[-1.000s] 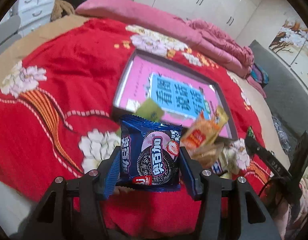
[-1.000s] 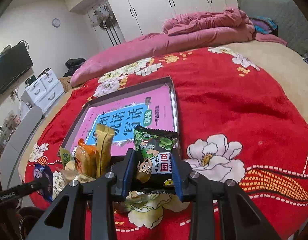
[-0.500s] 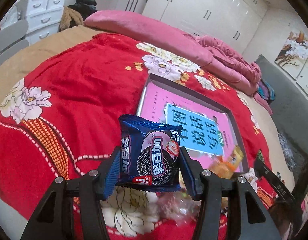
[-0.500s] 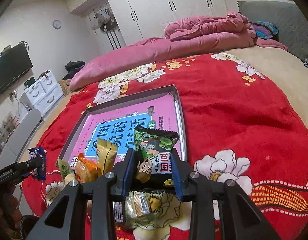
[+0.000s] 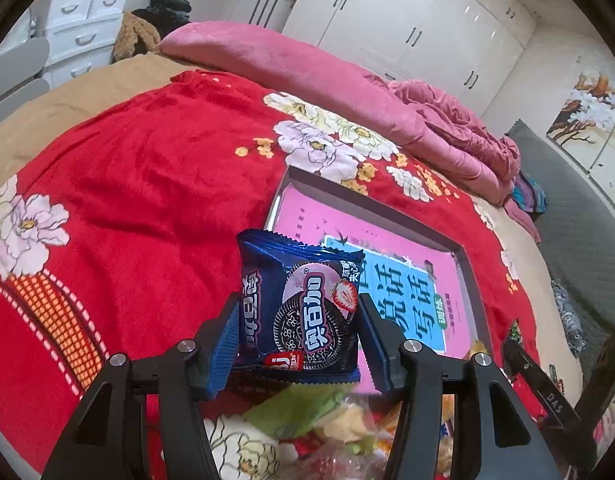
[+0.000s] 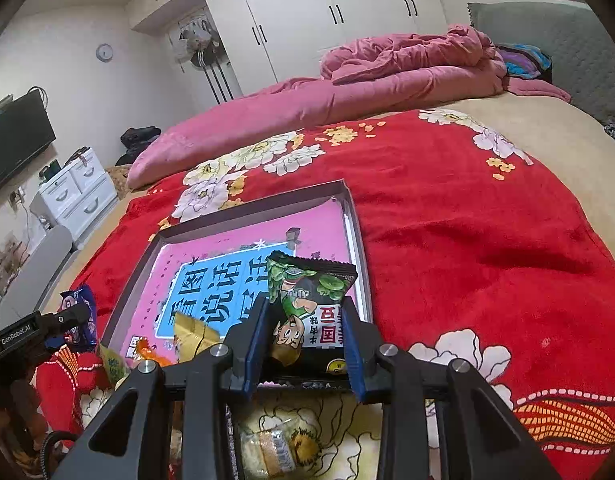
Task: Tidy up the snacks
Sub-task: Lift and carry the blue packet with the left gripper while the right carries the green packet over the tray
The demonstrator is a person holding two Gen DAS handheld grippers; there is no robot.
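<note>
My left gripper [image 5: 297, 332] is shut on a blue cookie packet [image 5: 303, 312], held upright above the red bedspread, just left of the tray [image 5: 465, 264]. The right gripper [image 6: 303, 340] is shut on a black-and-green snack packet [image 6: 307, 300], held over the near right corner of the same shallow tray [image 6: 357, 236], whose floor shows a pink and blue print. In the right wrist view the left gripper's finger [image 6: 47, 322] and its blue packet [image 6: 81, 312] show at the far left. Several loose snacks [image 5: 335, 416] lie below the left gripper, blurred.
A yellow packet [image 6: 193, 334] and an orange one [image 6: 153, 356] lie at the tray's near edge; a clear-wrapped pastry [image 6: 267, 446] sits on the bedspread under the right gripper. Pink quilts [image 6: 347, 92] are piled at the far end. White drawers [image 5: 83, 20] stand left of the bed.
The left gripper has carried the blue packet leftward, so the tray slid to the right in its view. The right gripper has shifted slightly toward the tray. Both grips stay as they were.
</note>
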